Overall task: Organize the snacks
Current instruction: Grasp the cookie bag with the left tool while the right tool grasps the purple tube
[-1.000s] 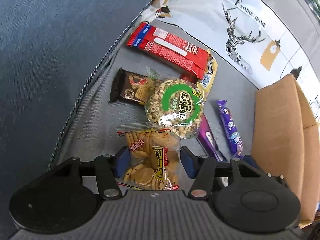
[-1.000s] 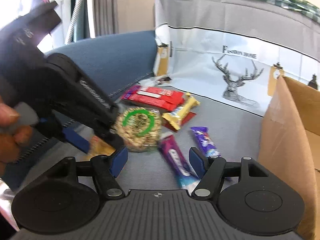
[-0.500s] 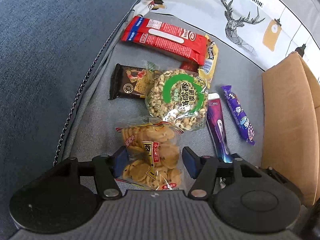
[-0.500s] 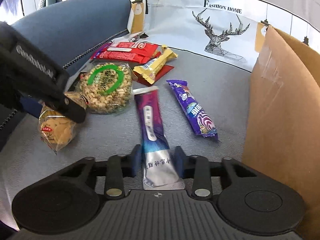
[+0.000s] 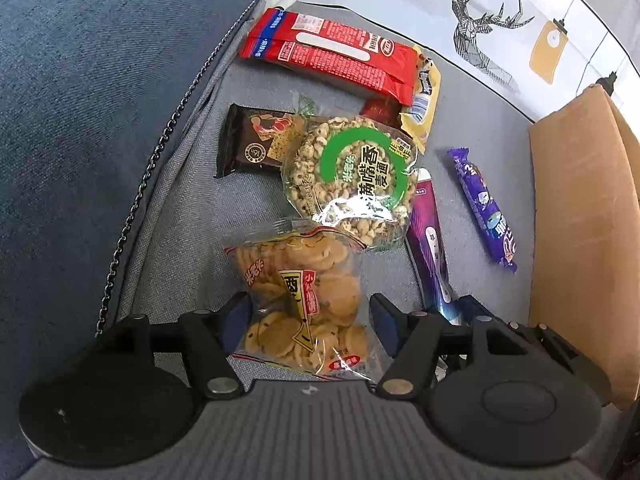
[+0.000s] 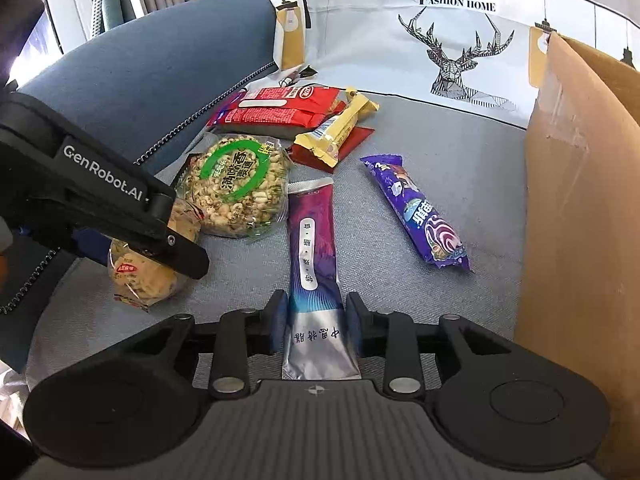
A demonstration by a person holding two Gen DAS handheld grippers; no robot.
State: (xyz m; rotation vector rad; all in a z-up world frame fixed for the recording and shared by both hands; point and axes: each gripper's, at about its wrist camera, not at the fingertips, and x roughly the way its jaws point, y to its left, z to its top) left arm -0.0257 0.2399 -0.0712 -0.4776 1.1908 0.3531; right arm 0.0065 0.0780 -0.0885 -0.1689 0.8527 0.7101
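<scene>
With the right gripper (image 6: 316, 324) pinched on the slick silver end of the purple sachet (image 6: 312, 240) lying on the grey cushion (image 6: 460, 152), and the left gripper (image 5: 308, 320) spread wide around the cracker bag (image 5: 304, 300), the sachet may slide free when lifted toward the cardboard box (image 6: 576, 208)

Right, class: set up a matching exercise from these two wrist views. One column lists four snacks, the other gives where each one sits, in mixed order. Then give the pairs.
Snacks
1. clear cracker bag
2. purple and silver sachet
3. round puffed-grain pack
4. purple bar

Places
A. lying alone, nearest the cardboard box
B. between the open fingers of the left gripper
C. overlapping the dark brown packet
D. pinched at its silver end by the right gripper

Pairs: 1-B, 2-D, 3-C, 4-A
</scene>
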